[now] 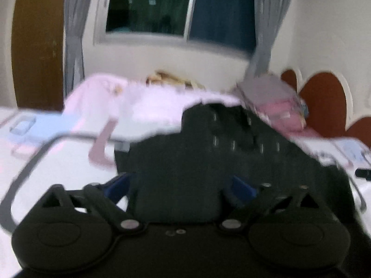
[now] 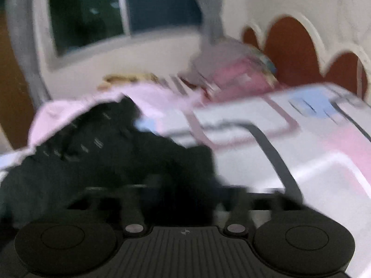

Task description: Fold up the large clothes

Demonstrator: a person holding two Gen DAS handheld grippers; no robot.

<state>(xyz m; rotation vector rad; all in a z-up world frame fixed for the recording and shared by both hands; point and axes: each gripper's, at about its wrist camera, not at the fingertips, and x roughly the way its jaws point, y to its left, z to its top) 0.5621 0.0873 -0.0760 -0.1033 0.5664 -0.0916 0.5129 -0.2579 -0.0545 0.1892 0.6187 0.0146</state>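
No brand, label or writing can be read; both views are blurred.

Left wrist view, from the left:
- Brown wooden panel (image 1: pixel 37 46) at the far left, grey curtain (image 1: pixel 74 34) beside it.
- Dark window (image 1: pixel 178 7) in the white wall, centre.
- Bed sheet (image 1: pixel 58 162), white with pink, blue and grey bands.
- Pale pink cloth (image 1: pixel 143 106) lying across the far part of the bed.
- Dark garment (image 1: pixel 208 153), black with small pale dashes, heaped on the sheet and overlapping the pink cloth's near edge.
- Left gripper (image 1: pixel 185 185): blue-tipped fingers (image 1: pixel 118 184) spread wide apart. The dark garment fills the space between them; whether the pads touch it cannot be told.
- Pink and grey bundle (image 1: pixel 278 102) at the right, against a red scalloped headboard (image 1: pixel 324 102).

Right wrist view, from the left:
- Dark garment (image 2: pixel 104 159) in the left half, reaching down to the gripper and lying over the pink cloth (image 2: pixel 150 99).
- Right gripper (image 2: pixel 183 192): fingers dark and smeared, apparently parted, the garment's fold lying over and between them; a clamp on it cannot be confirmed.
- Patterned sheet (image 2: pixel 313 162) bare to the right of the gripper.
- Headboard (image 2: pixel 292 46) at the upper right.
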